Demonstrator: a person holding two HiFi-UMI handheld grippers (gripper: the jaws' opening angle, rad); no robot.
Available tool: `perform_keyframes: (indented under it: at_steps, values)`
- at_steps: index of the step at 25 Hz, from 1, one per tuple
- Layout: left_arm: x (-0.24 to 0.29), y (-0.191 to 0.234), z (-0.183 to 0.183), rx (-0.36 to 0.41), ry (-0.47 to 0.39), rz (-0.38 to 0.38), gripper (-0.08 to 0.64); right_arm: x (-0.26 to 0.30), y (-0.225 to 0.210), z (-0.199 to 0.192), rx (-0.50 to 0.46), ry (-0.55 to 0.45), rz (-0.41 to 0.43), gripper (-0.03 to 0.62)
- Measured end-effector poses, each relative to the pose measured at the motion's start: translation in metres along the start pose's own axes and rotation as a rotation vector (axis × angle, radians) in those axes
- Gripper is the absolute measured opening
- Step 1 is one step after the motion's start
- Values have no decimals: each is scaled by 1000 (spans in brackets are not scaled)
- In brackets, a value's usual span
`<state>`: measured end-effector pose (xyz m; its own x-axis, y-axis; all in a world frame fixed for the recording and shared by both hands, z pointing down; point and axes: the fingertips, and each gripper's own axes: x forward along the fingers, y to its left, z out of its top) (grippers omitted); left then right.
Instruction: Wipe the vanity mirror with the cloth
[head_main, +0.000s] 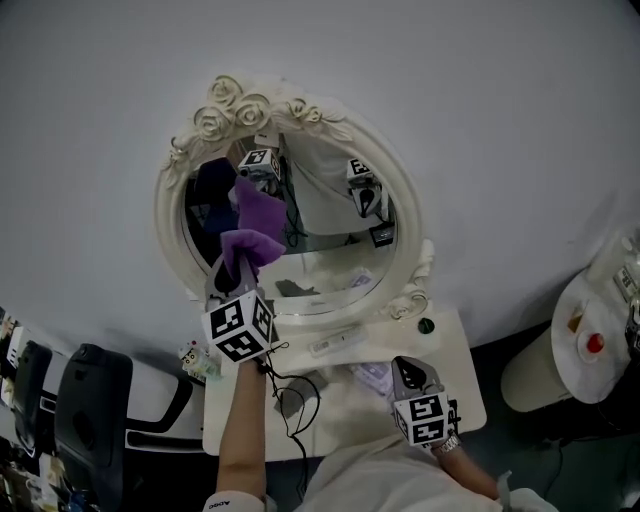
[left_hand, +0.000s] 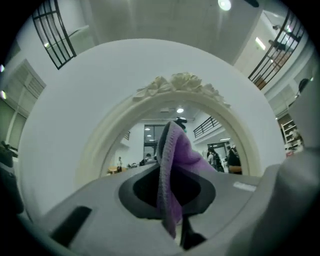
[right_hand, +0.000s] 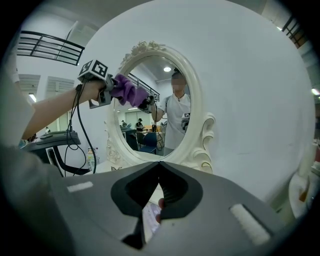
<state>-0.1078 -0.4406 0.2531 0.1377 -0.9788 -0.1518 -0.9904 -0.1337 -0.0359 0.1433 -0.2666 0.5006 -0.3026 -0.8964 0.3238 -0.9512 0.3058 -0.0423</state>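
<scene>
The oval vanity mirror has a cream carved frame (head_main: 163, 215) with roses on top and stands on the white table. My left gripper (head_main: 243, 262) is raised to the left part of the glass (head_main: 330, 250) and is shut on a purple cloth (head_main: 250, 243). The cloth meets its own reflection there. In the left gripper view the cloth (left_hand: 172, 165) hangs between the jaws in front of the frame (left_hand: 185, 82). My right gripper (head_main: 410, 368) is shut and empty, low over the table in front of the mirror. In the right gripper view its tips (right_hand: 159, 164) meet below the frame (right_hand: 199, 100), with the cloth (right_hand: 127, 91) at upper left.
The white table (head_main: 455, 350) carries a small bottle (head_main: 195, 358), a white bar-shaped item (head_main: 335, 343), a green knob (head_main: 426, 325) and a black cable (head_main: 292, 400). A black chair (head_main: 90, 400) stands at left. A round white stand (head_main: 585, 345) with small items is at right.
</scene>
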Motion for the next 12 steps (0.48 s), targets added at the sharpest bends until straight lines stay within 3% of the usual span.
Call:
perform_keyframes:
  at_steps: [6,12]
  values:
    - [9,-140,-30,-34,51,-250,40,-7,-7,-1,10,-3,-25,8]
    - [33,-214,-58,-57,108,-319,40,-22,-27,-7,56,-7,-94,8]
